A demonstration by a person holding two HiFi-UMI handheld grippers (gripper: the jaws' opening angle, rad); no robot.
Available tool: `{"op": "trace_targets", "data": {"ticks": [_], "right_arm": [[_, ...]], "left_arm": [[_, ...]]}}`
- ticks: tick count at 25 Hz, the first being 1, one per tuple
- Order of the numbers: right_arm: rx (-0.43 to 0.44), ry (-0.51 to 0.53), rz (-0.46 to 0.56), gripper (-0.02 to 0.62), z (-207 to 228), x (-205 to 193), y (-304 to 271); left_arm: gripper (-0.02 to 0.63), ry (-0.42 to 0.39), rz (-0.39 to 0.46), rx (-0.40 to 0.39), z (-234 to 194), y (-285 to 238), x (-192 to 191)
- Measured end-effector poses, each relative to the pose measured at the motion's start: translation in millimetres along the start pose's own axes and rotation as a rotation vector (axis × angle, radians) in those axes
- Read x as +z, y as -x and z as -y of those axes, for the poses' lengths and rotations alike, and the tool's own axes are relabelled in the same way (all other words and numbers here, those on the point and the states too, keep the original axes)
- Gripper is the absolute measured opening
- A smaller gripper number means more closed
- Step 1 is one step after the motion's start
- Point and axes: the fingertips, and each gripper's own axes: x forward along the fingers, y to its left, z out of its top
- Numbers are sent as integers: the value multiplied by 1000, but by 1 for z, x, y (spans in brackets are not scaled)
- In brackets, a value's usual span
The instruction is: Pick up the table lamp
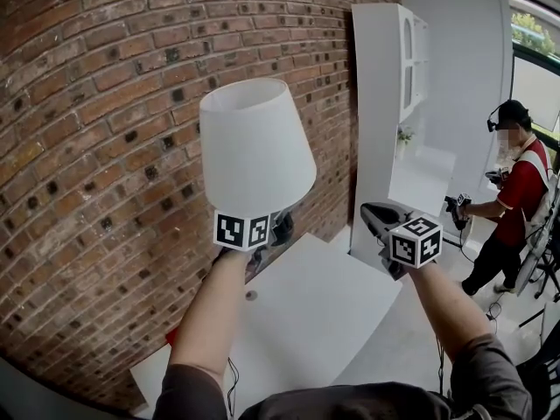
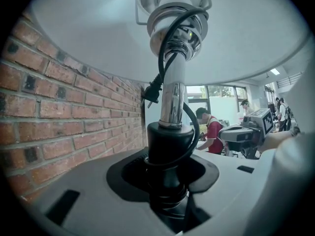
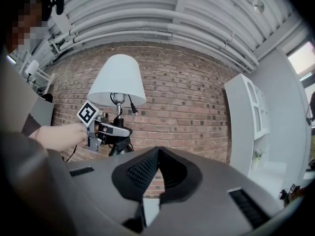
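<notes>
My left claw (image 2: 167,178) is pinching the table lamp (image 2: 174,95) by the black collar at the bottom of its chrome stem. Both pads press against it, and the lamp stands upright. Its black cord (image 2: 162,58) loops round the stem, and the plug hangs beside it. In the head view the white shade (image 1: 254,147) rises just above my left claw (image 1: 278,227), held up in the air. The foot of the lamp is mostly hidden behind my forearm.

My right claw (image 3: 158,150) is pressed together, tip against tip, with nothing between the pads. It hangs apart from the lamp (image 3: 118,80), off to its right (image 1: 372,213), and faces it.

Below both arms lies a white table (image 1: 324,322) with a flat, bare top, one edge near the wall. The brick wall (image 1: 105,103) runs behind the lamp and fills the left of the room. Where the bricks end stands a tall white cabinet (image 1: 385,86) with arched glass doors on its upper part. Past it, a person in a red shirt (image 1: 518,191) and a dark cap stands holding some device. A window (image 1: 535,55) shows green outside behind them. Overhead run pale pipes (image 3: 172,21) along a ribbed ceiling.
</notes>
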Motion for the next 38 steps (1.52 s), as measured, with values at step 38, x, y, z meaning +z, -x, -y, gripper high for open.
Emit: {"op": "trace_targets", "data": {"ticks": [38], "right_arm": [[40,26,-7,-8,-23,3,-23]], "left_arm": [[155,31,-14,13,-19,22,-16]]}}
